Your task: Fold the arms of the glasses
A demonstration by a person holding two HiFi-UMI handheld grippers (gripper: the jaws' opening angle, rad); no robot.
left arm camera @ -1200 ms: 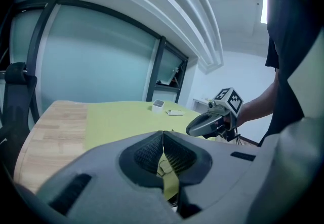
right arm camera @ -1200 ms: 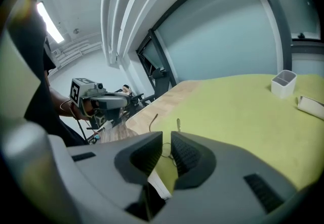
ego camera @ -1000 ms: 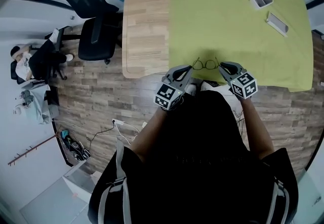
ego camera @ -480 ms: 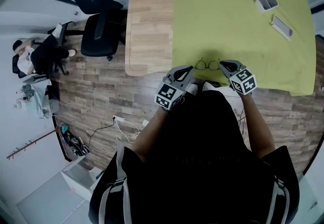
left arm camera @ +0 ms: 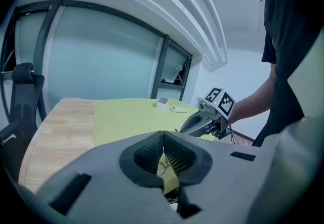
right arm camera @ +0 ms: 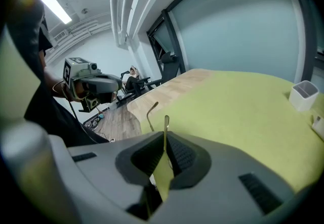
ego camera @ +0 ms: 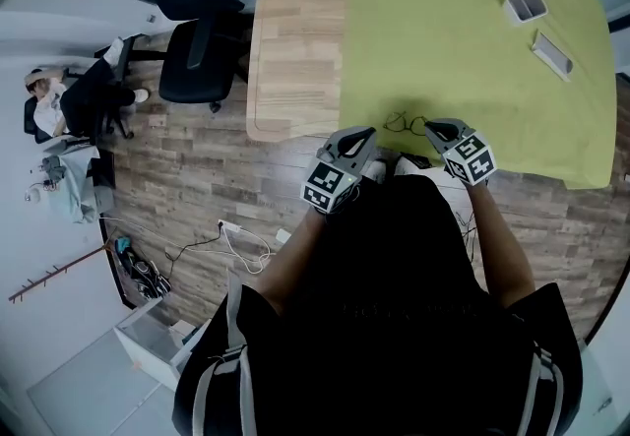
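The thin wire glasses (ego camera: 406, 123) lie at the near edge of the green cloth (ego camera: 463, 31), between my two grippers. My right gripper (ego camera: 433, 129) is at their right end. In the right gripper view its jaws (right arm camera: 165, 134) are shut on one arm of the glasses (right arm camera: 165, 123), which sticks up between the pads. The other arm (right arm camera: 150, 113) stands free just to the left. My left gripper (ego camera: 366, 136) sits a little left of the glasses. Its pads (left arm camera: 163, 134) meet with nothing between them, and a bit of the frame (left arm camera: 162, 167) shows beyond.
A small white box (ego camera: 525, 3) and a flat white case (ego camera: 551, 52) lie at the far right of the cloth. Bare wooden tabletop (ego camera: 295, 31) runs along the left. A black office chair (ego camera: 192, 31) stands beside the table's left edge.
The glasses have shifted slightly toward the right gripper and look more tilted. Both grippers have stayed nearly where they were.
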